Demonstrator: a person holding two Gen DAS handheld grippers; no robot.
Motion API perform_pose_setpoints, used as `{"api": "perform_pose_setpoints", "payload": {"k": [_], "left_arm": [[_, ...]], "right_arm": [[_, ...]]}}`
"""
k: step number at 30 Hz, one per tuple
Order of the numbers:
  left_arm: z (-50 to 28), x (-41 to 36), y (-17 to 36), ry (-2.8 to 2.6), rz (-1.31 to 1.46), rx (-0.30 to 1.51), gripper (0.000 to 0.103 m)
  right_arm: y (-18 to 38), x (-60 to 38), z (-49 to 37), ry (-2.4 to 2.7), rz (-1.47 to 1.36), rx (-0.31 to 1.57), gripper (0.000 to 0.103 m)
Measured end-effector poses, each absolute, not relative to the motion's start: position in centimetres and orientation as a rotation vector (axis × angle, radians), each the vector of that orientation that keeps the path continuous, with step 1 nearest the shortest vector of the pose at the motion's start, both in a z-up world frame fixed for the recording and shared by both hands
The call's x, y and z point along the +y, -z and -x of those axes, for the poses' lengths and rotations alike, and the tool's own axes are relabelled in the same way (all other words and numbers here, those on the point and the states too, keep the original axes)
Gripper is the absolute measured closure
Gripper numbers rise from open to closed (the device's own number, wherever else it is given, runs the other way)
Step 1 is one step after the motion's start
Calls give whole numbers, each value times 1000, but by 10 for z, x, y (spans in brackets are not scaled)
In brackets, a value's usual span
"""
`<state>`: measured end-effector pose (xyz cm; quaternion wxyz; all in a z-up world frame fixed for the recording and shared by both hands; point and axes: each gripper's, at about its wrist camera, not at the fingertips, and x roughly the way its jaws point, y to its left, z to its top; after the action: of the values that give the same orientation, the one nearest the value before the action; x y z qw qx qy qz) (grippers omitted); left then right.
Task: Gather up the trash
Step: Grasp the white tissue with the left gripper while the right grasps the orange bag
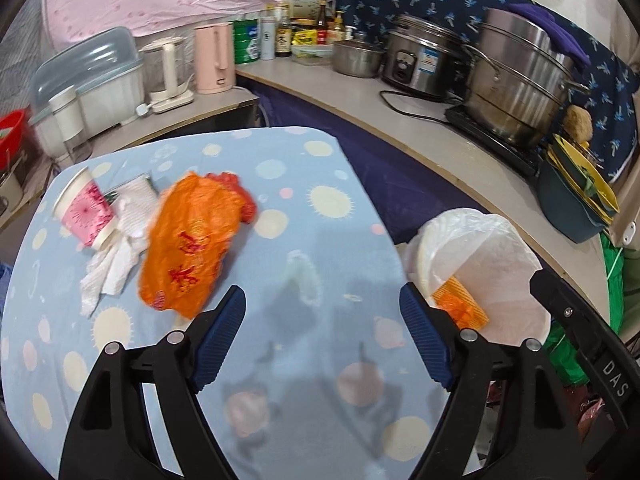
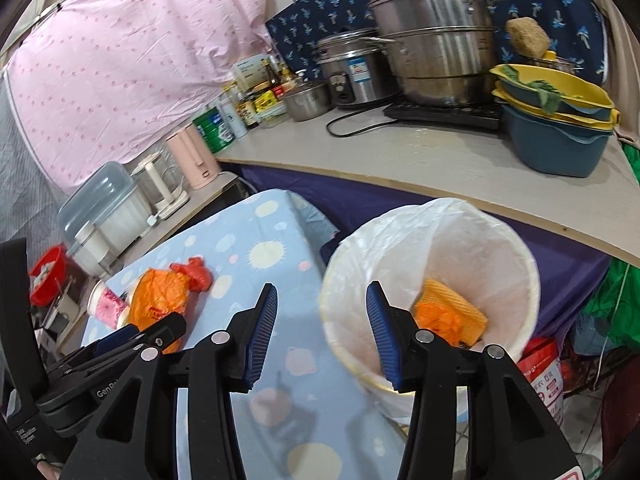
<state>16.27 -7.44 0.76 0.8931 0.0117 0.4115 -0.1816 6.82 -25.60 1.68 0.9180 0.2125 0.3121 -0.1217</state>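
An orange plastic bag (image 1: pixel 192 240) with a red knot lies on the blue spotted tablecloth (image 1: pixel 320 184), beside crumpled white tissue (image 1: pixel 120 248) and a pink paper cup (image 1: pixel 86 210) on its side. My left gripper (image 1: pixel 322 312) is open and empty, just right of the bag. A white lined trash bin (image 2: pixel 432 276) stands at the table's right edge with an orange wrapper (image 2: pixel 452 312) inside. My right gripper (image 2: pixel 322 312) is open and empty, over the bin's near rim. The bag (image 2: pixel 156 304) and cup (image 2: pixel 106 304) also show in the right wrist view, with the left gripper (image 2: pixel 132 336) near them.
A counter (image 1: pixel 360 108) behind holds kettles (image 1: pixel 214 58), bottles, a rice cooker (image 1: pixel 424 56), a big steel pot (image 1: pixel 516 80) and stacked blue and yellow basins (image 2: pixel 556 120). A red basket (image 1: pixel 12 128) sits far left. A red-and-white bag (image 2: pixel 546 372) stands on the floor by the bin.
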Motion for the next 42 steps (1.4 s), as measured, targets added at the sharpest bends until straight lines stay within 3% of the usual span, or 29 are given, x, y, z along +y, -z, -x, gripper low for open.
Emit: {"api": "perform_pose_setpoints", "payload": {"k": [17, 22, 42], "left_arm": [[-206, 88, 30, 101, 134, 955, 22], [-214, 124, 45, 58, 173, 977, 22], [-267, 161, 82, 80, 172, 1007, 21]], "right_arm": [[11, -128, -137, 67, -340, 743, 43], [23, -101, -159, 26, -336, 771, 35], [84, -79, -255, 26, -447, 886, 32]]}}
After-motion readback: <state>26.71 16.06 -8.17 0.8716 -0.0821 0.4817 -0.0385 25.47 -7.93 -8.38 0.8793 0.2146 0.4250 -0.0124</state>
